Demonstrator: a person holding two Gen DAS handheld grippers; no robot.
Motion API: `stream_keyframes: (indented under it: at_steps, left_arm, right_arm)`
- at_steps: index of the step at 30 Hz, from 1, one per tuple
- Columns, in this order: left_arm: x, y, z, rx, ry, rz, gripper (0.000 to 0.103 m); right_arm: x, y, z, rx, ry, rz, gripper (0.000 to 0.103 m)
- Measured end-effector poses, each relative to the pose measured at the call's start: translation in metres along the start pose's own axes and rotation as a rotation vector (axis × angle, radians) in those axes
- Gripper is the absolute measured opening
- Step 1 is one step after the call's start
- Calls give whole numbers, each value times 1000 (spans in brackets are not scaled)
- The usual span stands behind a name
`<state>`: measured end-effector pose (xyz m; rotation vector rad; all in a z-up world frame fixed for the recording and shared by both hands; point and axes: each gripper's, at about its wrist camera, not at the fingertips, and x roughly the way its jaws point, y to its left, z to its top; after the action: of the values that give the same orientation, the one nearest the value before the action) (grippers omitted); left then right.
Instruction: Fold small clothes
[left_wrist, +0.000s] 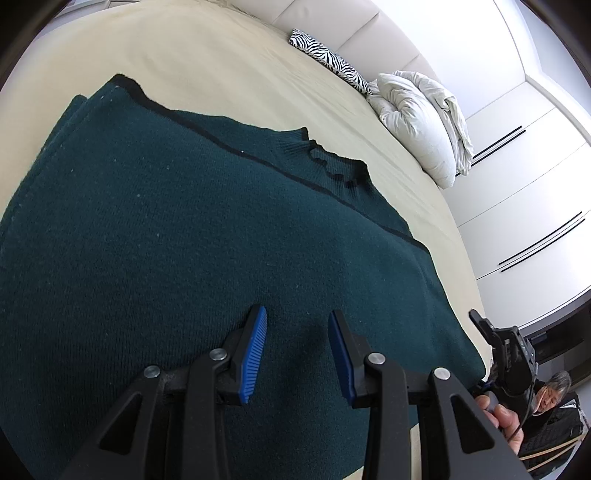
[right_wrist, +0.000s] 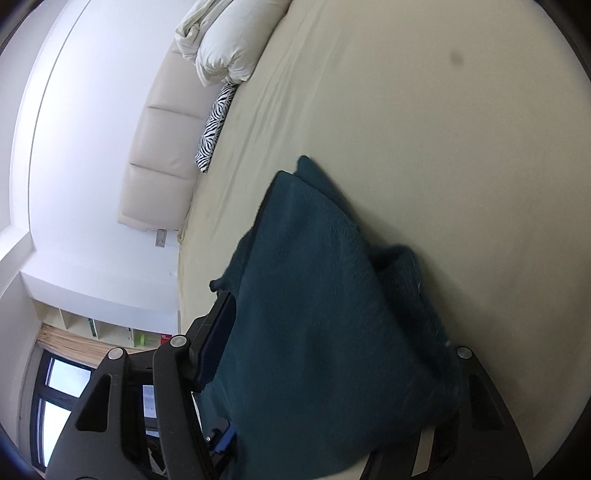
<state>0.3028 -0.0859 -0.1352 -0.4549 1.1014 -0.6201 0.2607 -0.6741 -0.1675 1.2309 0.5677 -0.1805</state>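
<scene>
dark green knit sweater (left_wrist: 192, 236) spread flat on cream bed sheet (left_wrist: 221, 66), ribbed collar toward zebra-print cushion (left_wrist: 328, 55), white bundled duvet (left_wrist: 424, 122) and padded headboard (left_wrist: 354, 26); white wardrobe doors (left_wrist: 524, 192) farther right. left gripper (left_wrist: 297, 332) poised over sweater's near part, blue pads (left_wrist: 255, 350) apart with nothing between, contact with knit not discernible. right gripper (right_wrist: 332, 354) draped in lifted, bunched sweater fabric, one finger hidden beneath cloth, jaws partly apart with knit between them, actual clamping not discernible.
</scene>
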Motion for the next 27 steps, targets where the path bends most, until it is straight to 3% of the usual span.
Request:
stream_keyframes:
  at_steps: [3, 5, 9, 23, 27]
  left_arm:
    - [-1, 1, 0, -1, -2, -2, 38]
    - [-1, 2, 0, -1, -1, -4, 38]
    - [-4, 6, 0, -10, -1, -13, 38]
    - [-9, 13, 0, -22, -1, -48, 38]
    - [-11, 18, 1, -42, 2, -76, 38]
  right_arm:
    - [11, -3, -2, -29, 33, -28, 48]
    - [10, -10, -1, -22, 28, -30, 33]
    - [11, -27, 2, 11, 35, -38, 13]
    - [10, -13, -3, -104, 3, -141, 10]
    - [7, 11, -9, -182, -29, -196, 10]
